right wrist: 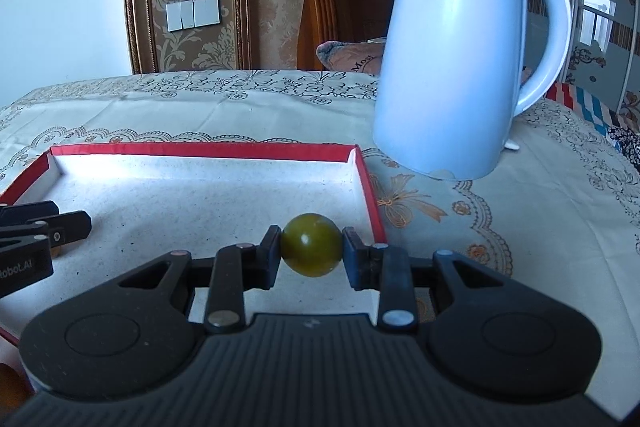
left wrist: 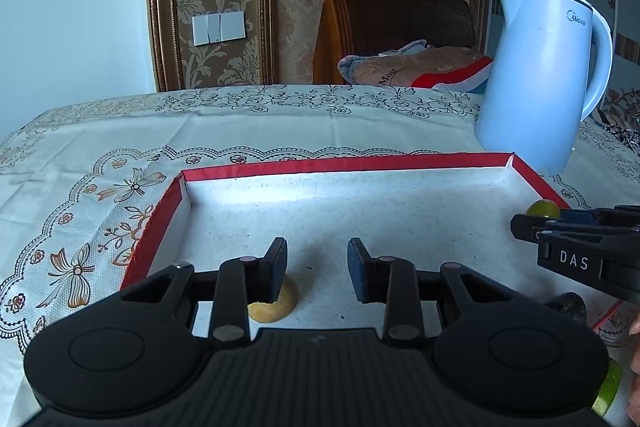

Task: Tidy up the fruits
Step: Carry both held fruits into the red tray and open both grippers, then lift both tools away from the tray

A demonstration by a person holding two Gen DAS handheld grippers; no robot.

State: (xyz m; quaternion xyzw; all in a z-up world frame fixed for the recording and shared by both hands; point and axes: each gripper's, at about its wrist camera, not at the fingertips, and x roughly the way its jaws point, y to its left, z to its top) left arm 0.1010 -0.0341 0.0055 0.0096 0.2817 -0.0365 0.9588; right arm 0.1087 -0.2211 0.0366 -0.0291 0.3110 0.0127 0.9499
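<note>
A round green fruit (right wrist: 311,250) hangs over the right part of the red-rimmed white tray (right wrist: 200,149), with my right gripper (right wrist: 311,247) shut on it. From the left wrist view the same fruit (left wrist: 542,207) shows at the tip of the right gripper (left wrist: 520,225), above the tray's right rim (left wrist: 536,183). My left gripper (left wrist: 317,263) hovers over the tray's near left part, its jaws a small way apart with nothing between them. A yellow-orange fruit (left wrist: 286,301) lies on the tray floor, partly hidden under the left finger (left wrist: 276,267). The left gripper (right wrist: 72,225) enters the right wrist view from the left.
A pale blue electric kettle (right wrist: 452,67) stands on the patterned tablecloth (right wrist: 520,227) just beyond the tray's far right corner. A dark fruit (left wrist: 568,307) and a lime-green object (left wrist: 608,387) sit at the near right, beside a person's hand (left wrist: 636,331). A brown fruit (right wrist: 10,387) shows at the lower left.
</note>
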